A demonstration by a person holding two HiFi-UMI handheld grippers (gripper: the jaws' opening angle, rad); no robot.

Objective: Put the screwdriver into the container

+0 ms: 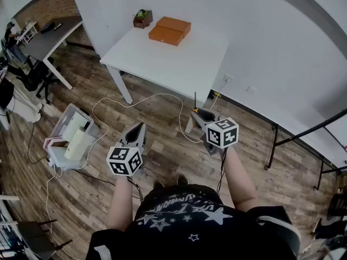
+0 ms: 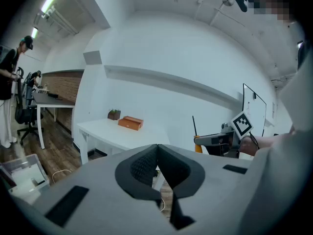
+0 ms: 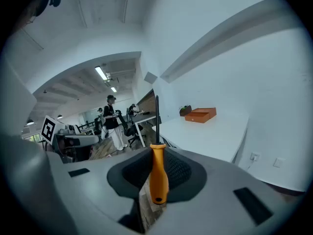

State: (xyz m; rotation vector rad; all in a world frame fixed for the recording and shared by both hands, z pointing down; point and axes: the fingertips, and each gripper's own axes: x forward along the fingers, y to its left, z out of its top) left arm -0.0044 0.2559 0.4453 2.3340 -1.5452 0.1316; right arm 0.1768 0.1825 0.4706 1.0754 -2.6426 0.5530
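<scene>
A person stands on a wood plank floor (image 1: pixel 76 88), seen from above, holding a tool in each hand out in front of the body. The right hand-held gripper (image 3: pixel 157 156) is clamped on the orange handle of a screwdriver (image 3: pixel 158 176), which stands upright between the jaws with its thin dark shaft pointing up past the fingertips. So the screwdriver is in the air, well apart from anything on the furniture. The left hand-held gripper (image 2: pixel 157 153) has its jaws pressed together with nothing between them. It is held level beside the right one, the two a little apart. Ahead of both stands a white worktop (image 1: pixel 173 58) against a pale wall. At its far end sits a small dark container (image 1: pixel 142 18) with something green in it. Just beside that is an orange box (image 1: pixel 169 30), which looks like two flat orange parts partly overlapping; I cannot tell what, if anything, is inside it. The rest of the worktop surface is bare white. On the floor to the person's left lies a clear plastic bin (image 1: pixel 58 128) holding pale cream and white slabs and something pink. A white cable (image 1: pixel 157 95) loops across the planks between the bin and the worktop legs.
</scene>
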